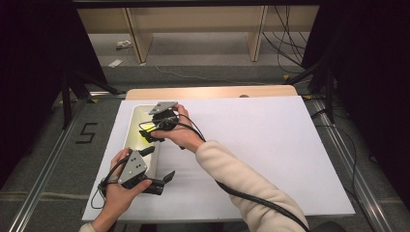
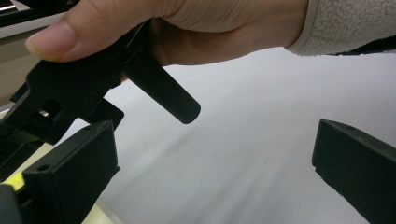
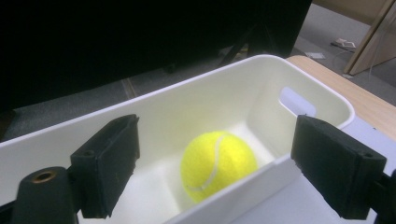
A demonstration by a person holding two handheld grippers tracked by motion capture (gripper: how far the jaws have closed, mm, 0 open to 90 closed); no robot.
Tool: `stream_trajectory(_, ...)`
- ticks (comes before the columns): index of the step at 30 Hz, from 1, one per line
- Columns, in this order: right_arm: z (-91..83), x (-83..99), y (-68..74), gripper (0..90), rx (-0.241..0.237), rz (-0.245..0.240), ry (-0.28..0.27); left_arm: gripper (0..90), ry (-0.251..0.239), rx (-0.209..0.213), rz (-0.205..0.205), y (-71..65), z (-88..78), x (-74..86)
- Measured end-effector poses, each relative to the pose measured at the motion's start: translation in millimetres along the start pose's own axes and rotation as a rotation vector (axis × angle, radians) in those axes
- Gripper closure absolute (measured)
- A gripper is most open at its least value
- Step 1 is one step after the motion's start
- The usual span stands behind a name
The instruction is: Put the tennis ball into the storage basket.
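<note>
Item 1, nearest the high camera: left gripper (image 1: 162, 175), held in the person's left hand (image 1: 116, 191) at the near left of the white table sheet (image 1: 270, 145). Jaws stood wide apart with nothing between them; in the left gripper view they framed bare sheet only.

Item 2: right gripper (image 1: 147, 135), held in the right hand (image 1: 181, 133), cream sleeve (image 1: 241, 183) crossing the sheet diagonally. It hung over the long side of the white plastic bin (image 1: 138, 113). In the right gripper view its jaws were spread wide, one over the bin's interior, the other outside the near wall, gripping nothing.

Item 3: tennis ball (image 3: 218, 164), yellow, white seam visible. It lay on the floor of the white plastic bin (image 3: 233, 93), near the near wall, between the spread jaws in that view but touched by neither.

Item 4: bin, oblong, with a handle slot (image 3: 296, 102) in one end wall, standing at the left edge of the sheet.
</note>
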State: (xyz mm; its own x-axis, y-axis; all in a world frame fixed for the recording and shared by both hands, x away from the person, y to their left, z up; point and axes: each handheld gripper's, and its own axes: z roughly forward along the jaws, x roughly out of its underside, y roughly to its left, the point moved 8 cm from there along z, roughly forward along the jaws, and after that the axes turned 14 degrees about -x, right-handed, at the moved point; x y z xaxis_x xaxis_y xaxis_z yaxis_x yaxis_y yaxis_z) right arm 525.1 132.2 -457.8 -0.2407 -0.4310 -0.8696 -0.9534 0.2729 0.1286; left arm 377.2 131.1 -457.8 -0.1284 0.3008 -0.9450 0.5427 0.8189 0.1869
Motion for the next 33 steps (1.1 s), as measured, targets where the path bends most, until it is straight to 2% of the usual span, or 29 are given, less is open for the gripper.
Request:
stream_trajectory(11,-12.1,-0.2,-1.2,16.2,0.002,0.009,-0.020,0.0,0.000,0.000,0.001,0.0,0.1,0.0)
stream_trajectory(33,-42.6,13.0,-6.8,16.6,0.027,0.022,-0.033,0.0,0.002,-0.003,0.002,0.7,0.0,0.6)
